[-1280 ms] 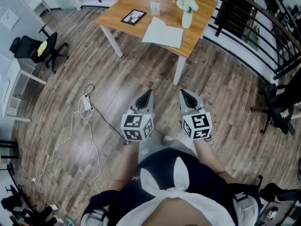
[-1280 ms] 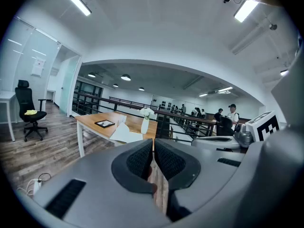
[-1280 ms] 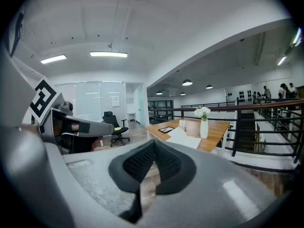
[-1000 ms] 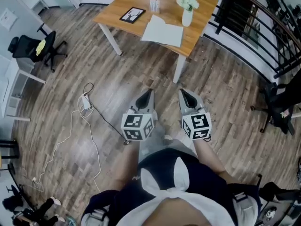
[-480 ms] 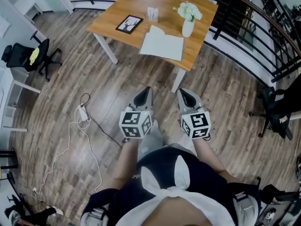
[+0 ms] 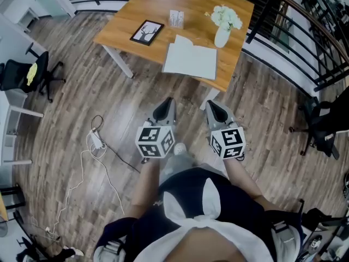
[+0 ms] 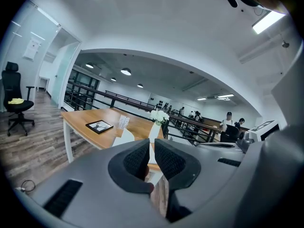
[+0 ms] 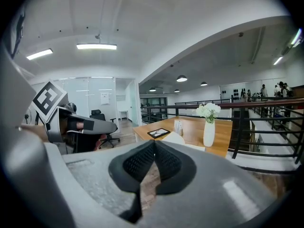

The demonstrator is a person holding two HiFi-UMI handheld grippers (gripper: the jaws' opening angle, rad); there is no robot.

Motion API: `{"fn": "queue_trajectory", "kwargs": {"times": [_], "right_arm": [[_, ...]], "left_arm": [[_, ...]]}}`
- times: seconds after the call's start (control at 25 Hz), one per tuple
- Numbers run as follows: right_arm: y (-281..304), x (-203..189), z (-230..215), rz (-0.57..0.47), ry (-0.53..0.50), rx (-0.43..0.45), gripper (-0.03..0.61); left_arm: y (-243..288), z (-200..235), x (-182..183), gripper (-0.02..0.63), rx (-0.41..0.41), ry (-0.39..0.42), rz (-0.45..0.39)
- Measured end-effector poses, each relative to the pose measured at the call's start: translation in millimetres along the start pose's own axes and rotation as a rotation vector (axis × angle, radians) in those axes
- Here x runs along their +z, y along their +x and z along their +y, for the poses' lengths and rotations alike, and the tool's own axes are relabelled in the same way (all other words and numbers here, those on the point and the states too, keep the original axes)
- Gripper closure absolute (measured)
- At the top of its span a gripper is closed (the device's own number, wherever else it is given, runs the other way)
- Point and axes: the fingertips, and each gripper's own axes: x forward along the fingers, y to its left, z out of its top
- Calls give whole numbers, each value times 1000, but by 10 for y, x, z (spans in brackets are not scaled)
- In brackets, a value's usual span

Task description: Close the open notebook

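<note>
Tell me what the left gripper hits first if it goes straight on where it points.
The left gripper would probably meet the near edge of the table first, by the open notebook. Only floor shows in between, but depth is unclear.

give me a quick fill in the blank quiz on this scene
The notebook lies ____ on the table.
The vase holds ____ flowers.
In the head view, the picture frame lies to the notebook's ____.
The left gripper and right gripper are both ____ and empty.
Missing words: open, white, left, shut.
</note>
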Motion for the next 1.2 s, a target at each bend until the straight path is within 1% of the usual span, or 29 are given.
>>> {"fn": "queue_trajectory", "kwargs": {"times": [0.12,0.16,0.24,0.28,0.44,0.64,0.84,1.0,1.2], "right_arm": [[207,12,-21,4,1,-20,580],[267,12,-29,5,4,-28,580],[379,20,-38,8,13,-41,580],[430,29,-38,9,14,-45,580],[581,33,-78,20,13,-50,580],[790,16,-213,38,28,-61,580],[1088,-38,-383,67,35,-46,580],[1335,4,-548,81,27,-29,580],[1588,27,-791,99,22,-25,580]], "left_arm": [[163,178,60,584,-19,-13,4],[215,229,77,570,-27,-15,6],[321,323,113,498,-45,-24,9],[372,367,129,474,-51,-32,9],[554,507,123,423,-57,-67,20],[802,681,90,399,-65,-124,41],[1158,930,98,371,-44,-172,54],[1464,1071,102,350,-51,-180,98],[1774,1257,85,345,-37,-193,139]]}}
